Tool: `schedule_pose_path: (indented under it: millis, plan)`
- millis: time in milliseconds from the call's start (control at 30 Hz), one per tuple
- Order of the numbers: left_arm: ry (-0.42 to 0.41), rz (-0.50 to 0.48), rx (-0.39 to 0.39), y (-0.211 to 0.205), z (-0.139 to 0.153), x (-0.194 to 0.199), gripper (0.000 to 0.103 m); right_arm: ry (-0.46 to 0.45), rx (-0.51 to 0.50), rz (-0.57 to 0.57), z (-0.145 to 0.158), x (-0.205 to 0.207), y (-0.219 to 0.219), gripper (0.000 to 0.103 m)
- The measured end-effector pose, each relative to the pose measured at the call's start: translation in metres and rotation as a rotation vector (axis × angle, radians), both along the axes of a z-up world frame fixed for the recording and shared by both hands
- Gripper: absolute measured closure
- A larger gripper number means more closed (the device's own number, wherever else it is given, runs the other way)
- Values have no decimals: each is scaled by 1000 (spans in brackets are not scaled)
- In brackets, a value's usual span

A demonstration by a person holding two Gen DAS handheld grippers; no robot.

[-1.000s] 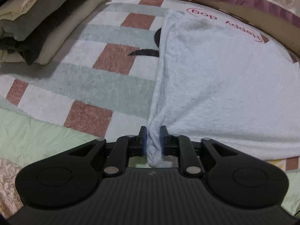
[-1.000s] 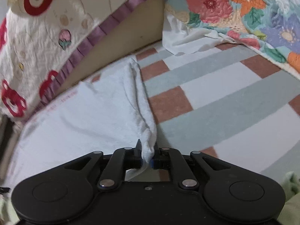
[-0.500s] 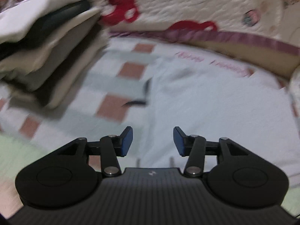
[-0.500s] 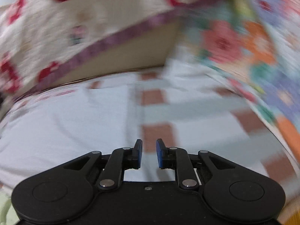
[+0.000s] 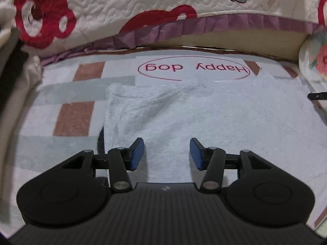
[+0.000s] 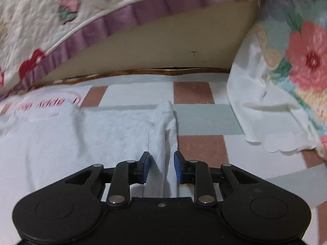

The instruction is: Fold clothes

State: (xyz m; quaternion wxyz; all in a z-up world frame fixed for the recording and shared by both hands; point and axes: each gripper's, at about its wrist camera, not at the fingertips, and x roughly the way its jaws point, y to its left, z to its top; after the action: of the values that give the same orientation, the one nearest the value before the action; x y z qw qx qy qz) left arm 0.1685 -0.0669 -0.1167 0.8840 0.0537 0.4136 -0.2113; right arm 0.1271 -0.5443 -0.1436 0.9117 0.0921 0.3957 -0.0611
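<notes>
A pale white fleecy garment (image 5: 214,112) lies spread on the checked mat, its far edge just short of the "Happy dog" print (image 5: 194,68). My left gripper (image 5: 166,153) hovers over the garment's left part with its blue pads wide apart and nothing between them. In the right wrist view the same garment (image 6: 112,130) ends in a raised fold (image 6: 165,126) along its right edge. My right gripper (image 6: 161,167) straddles that fold; its jaws are opening and the pads stand clear of the cloth.
The checked mat (image 5: 71,120) of brown, grey and white squares runs to a beige wall. A quilt with red bears (image 5: 102,6) hangs above. Stacked folded clothes (image 5: 8,65) sit far left. A floral quilt (image 6: 302,57) and scalloped white cloth (image 6: 265,120) lie right.
Both grippers were shut on the garment's near corners; both have let go and opened. Each has swung across the mat and now faces the far wall, with the garment lying flat.
</notes>
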Motion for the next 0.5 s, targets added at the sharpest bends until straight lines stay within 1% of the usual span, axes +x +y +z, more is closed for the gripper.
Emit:
schedule_pose_path:
  millis: [67,100,133,167,200,233,267,333,367,400,467,500]
  plan:
    - [14,8,-29,7,-10,4,54,-19,34,-16,-3,3,-1,72]
    - [11,10,-28,8,-16,6,54,-24,66,-4,-3,6,0,72]
    - [-12,-5,-9,5,-22,5,54,-19,98,16,-4,8,2,72]
    - [-45,-31,27,0,-27,3,54,-12,95,28,-5,9,5,71]
    - [-78,-57,63,-6,-31,1,53,-9,66,35,-5,11,8,80]
    - [-106,-77,93,-11,-31,-3,53,-6,37,41,-6,13,11,93]
    - [-104,-83,107,-14,-30,-3,53,-14,18,41,-4,14,12,99]
    - [-62,-52,77,-8,-30,2,53,-50,-4,28,-1,15,8,100]
    - [-43,-33,46,-3,-31,4,53,-55,-21,22,-1,15,7,100]
    - [-46,-31,38,0,-32,4,52,-47,-39,22,-4,17,8,101]
    - [-76,-59,72,-3,-34,1,52,-39,-76,18,-11,18,13,101]
    - [-87,-64,86,-5,-34,-1,52,-43,-78,6,-12,18,14,101]
